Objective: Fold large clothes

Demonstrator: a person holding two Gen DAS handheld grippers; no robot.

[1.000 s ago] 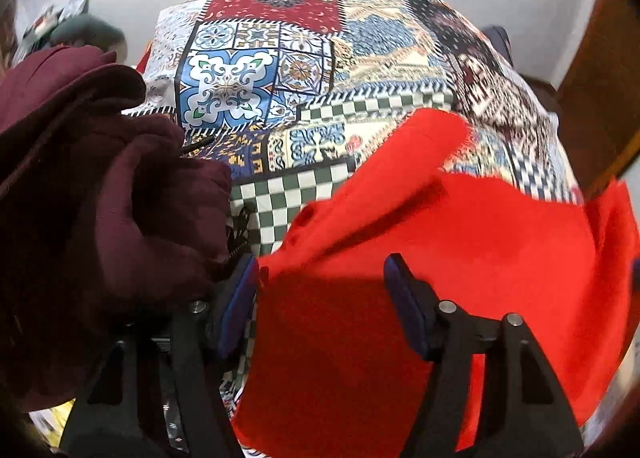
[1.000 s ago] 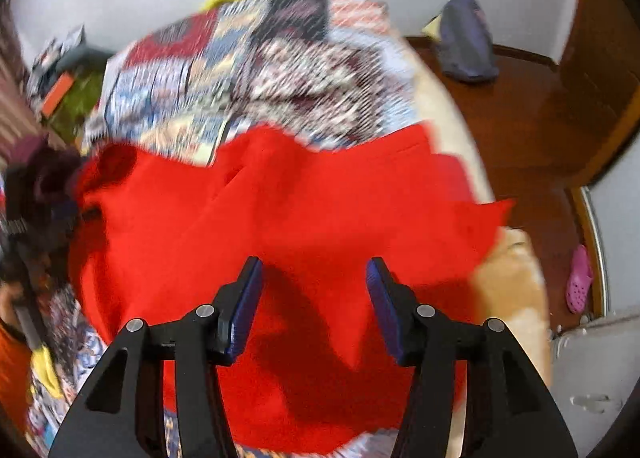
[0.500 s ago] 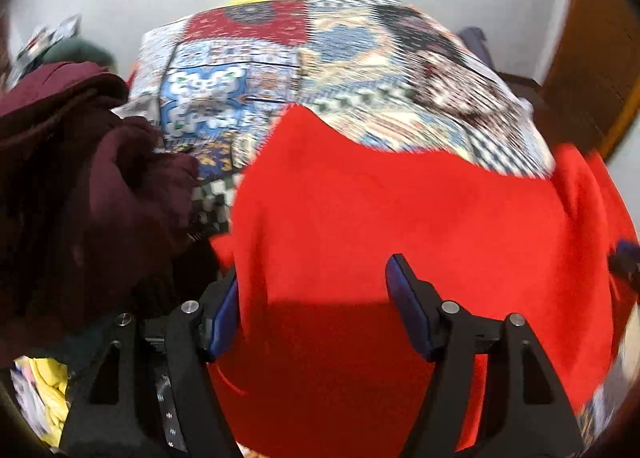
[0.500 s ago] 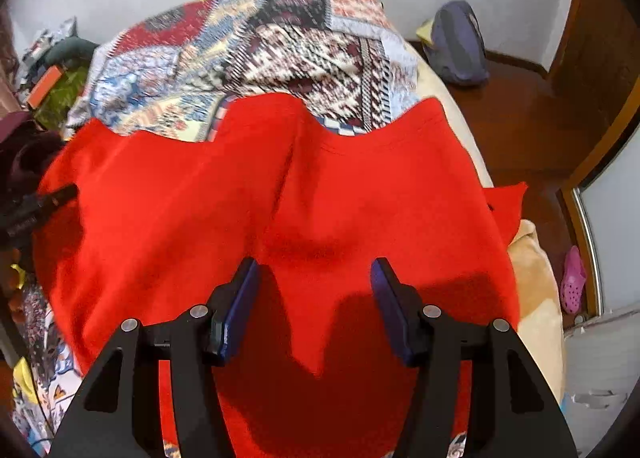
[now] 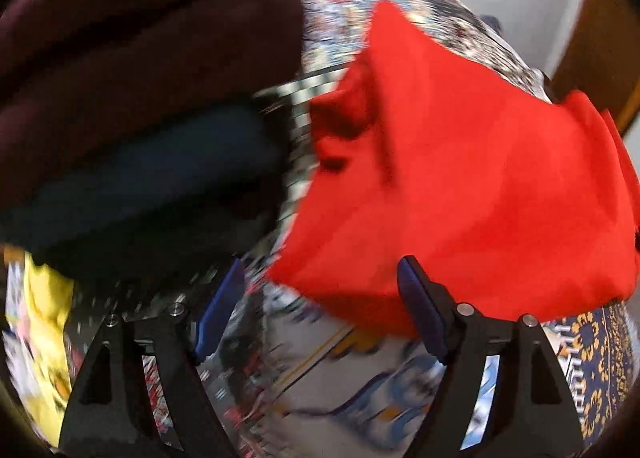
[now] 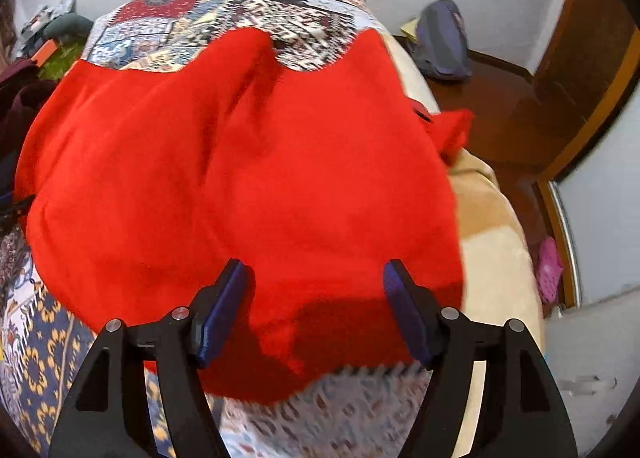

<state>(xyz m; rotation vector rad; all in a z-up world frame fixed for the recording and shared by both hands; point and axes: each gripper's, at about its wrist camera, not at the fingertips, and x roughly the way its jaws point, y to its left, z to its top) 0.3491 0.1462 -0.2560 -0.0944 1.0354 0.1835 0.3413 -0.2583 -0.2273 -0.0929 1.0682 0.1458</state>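
A large red garment [image 6: 248,162] lies spread over the patchwork bedspread [image 6: 256,6], rumpled along its far edge. My right gripper [image 6: 316,282] hovers over its near hem. The jaws are opening, red cloth shows below the gap, and the pads do not press on it. In the left wrist view the red garment [image 5: 472,178] fills the right side, its lower left corner close to the right finger. My left gripper [image 5: 320,298] stands over the bare bedspread [image 5: 328,378]; its jaws are opening and hold nothing.
A pile of maroon and dark blue clothes [image 5: 132,90] looms close at the left, with a yellow cloth [image 5: 44,338] below it. A beige blanket [image 6: 492,258] hangs at the bed's right edge. On the wooden floor lie a grey-purple bag [image 6: 440,42] and a pink slipper [image 6: 548,266].
The left view has swung left toward the maroon pile, so the red garment now sits to its right. The right gripper has drawn back to the hem. Both pairs of jaws have widened.
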